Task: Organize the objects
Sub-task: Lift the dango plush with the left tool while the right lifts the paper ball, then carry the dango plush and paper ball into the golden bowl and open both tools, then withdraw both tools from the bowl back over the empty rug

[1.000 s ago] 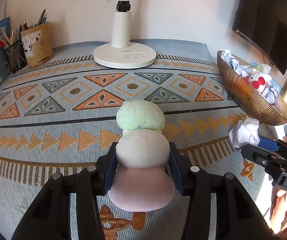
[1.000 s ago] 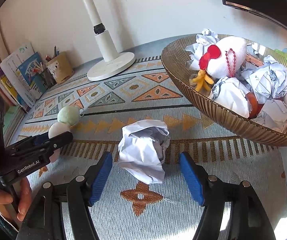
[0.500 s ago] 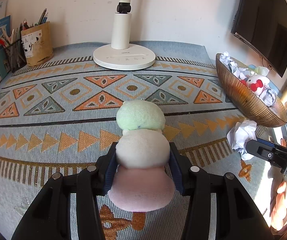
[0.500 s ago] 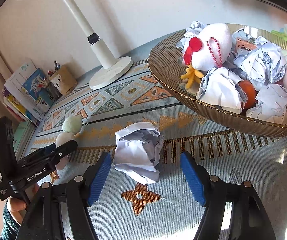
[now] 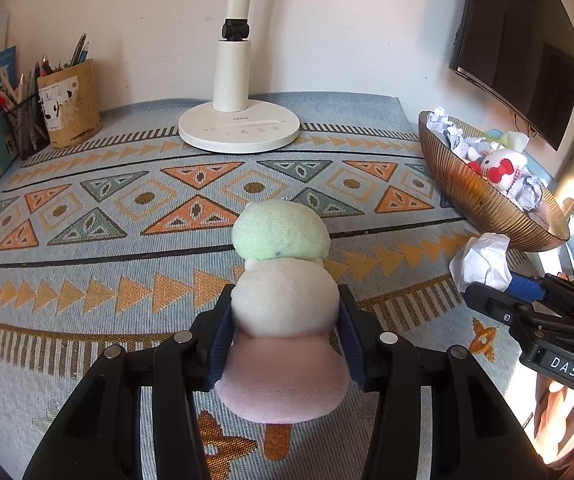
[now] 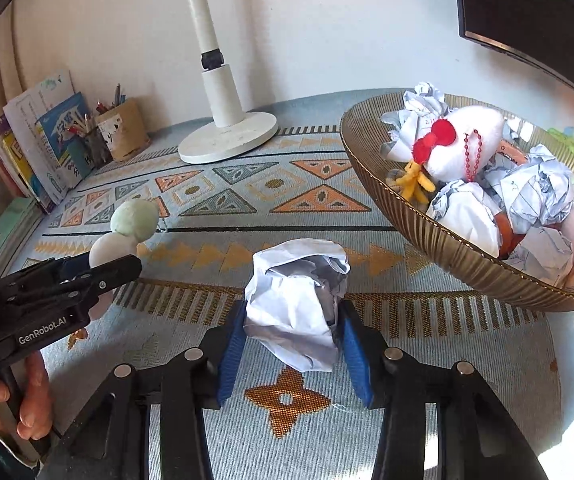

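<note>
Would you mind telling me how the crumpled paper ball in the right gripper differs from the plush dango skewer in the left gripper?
The crumpled paper ball is one white, creased, angular lump; the plush dango skewer is three smooth, soft balls in green, white and pink. The paper ball sits close beside the gold bowl; the skewer is farther away, mid-cloth. Both are pinched between blue pads: the right gripper has just closed on the paper, and the left gripper clamps the skewer's white ball.

My view: patterned woven cloth (image 5: 87, 280) over the tabletop, white lamp base (image 5: 239, 130) at the back, pen holders (image 5: 73, 106) and books (image 6: 43, 148) far left, ribbed gold bowl (image 6: 447, 248) right.
</note>
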`<state>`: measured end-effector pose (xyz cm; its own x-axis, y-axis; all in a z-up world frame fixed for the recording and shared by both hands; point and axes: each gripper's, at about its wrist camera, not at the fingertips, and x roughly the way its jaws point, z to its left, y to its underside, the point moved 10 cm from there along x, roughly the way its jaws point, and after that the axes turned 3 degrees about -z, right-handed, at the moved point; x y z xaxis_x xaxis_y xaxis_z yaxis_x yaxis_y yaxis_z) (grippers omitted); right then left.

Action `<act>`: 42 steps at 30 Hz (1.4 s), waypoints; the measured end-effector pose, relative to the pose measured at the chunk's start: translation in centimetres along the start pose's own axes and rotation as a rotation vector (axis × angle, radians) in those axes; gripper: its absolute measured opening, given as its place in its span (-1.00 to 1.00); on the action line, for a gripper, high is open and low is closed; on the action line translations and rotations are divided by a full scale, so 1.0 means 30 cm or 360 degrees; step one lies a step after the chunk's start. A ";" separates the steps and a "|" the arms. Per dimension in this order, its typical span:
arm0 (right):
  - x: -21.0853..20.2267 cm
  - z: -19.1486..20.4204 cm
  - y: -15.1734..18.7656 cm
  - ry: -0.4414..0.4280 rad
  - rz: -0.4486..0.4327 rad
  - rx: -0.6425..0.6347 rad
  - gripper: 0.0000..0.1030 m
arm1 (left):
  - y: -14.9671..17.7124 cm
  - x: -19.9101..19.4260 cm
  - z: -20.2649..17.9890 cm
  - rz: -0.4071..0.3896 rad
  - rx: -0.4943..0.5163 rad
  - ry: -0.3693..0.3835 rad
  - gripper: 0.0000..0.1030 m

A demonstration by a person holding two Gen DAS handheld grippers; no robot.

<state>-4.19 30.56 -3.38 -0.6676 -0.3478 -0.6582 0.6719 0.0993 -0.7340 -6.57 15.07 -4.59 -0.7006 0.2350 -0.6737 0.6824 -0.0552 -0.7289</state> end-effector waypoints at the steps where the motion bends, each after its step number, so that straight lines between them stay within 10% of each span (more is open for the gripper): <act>1: -0.025 0.004 -0.006 -0.0041 -0.0019 0.0010 -0.14 | -0.011 -0.008 -0.016 0.0001 0.0010 0.0022 -0.14; 5: -0.197 -0.045 -0.136 -0.0072 -0.0221 0.0085 -0.14 | -0.159 -0.084 -0.148 -0.0118 0.0078 0.0171 -0.14; 11: -0.434 -0.341 -0.407 0.0254 -0.0602 0.0364 -0.13 | -0.446 -0.122 -0.467 -0.0306 0.0278 0.0417 -0.14; 21: -0.295 -0.638 -0.464 0.0304 -0.0485 0.0705 -0.12 | -0.524 0.143 -0.720 -0.0199 0.0313 0.0542 -0.14; 26: -0.214 -0.652 -0.452 0.0278 -0.0391 0.0741 0.22 | -0.483 0.237 -0.721 -0.0090 0.0244 0.0617 0.09; 28: -0.220 -0.650 -0.436 0.0252 -0.0400 0.0758 0.24 | -0.468 0.247 -0.698 -0.0083 0.0206 0.0602 0.67; 42: -0.315 -0.140 -0.290 -0.0140 -0.0327 0.0301 0.64 | -0.378 -0.121 -0.343 -0.0221 0.0033 0.0475 0.68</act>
<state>-5.08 36.90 8.51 -0.7710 -0.4230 -0.4759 0.5788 -0.1542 -0.8007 -9.64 24.82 7.37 -0.6927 0.5154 -0.5045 0.5780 -0.0217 -0.8157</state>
